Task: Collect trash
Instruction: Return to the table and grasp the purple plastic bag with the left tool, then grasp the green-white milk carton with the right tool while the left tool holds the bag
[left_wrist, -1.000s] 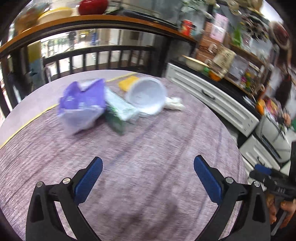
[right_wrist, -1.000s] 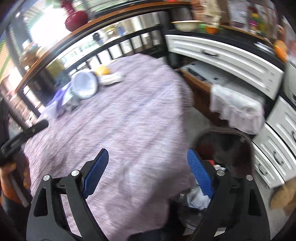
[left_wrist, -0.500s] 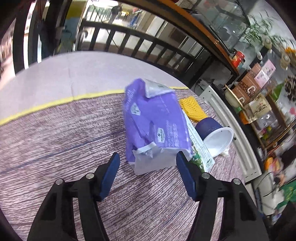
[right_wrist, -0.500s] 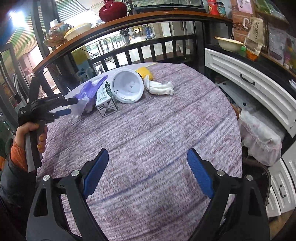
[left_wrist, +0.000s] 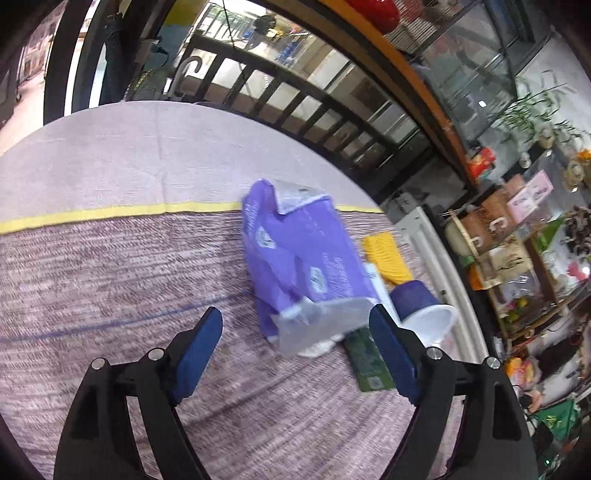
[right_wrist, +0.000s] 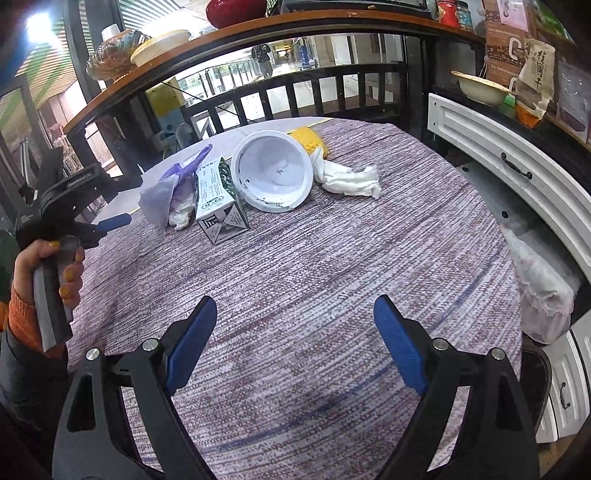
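A pile of trash lies on the round table. In the left wrist view a crumpled purple wrapper lies just ahead of my open, empty left gripper, its near end between the fingertips. Beside it are a green carton, a tipped white cup and a yellow net. The right wrist view shows the wrapper, the carton, the cup, a white tissue wad and the left gripper. My right gripper is open and empty over the near table.
The table carries a mauve woven cloth. A dark railing runs behind it. White drawers and a cloth bundle stand to the right. A dark bin rim shows at the lower right.
My left gripper has opened wider and shifted left, so the purple wrapper now sits toward its right finger. My right gripper has held almost still over the table.
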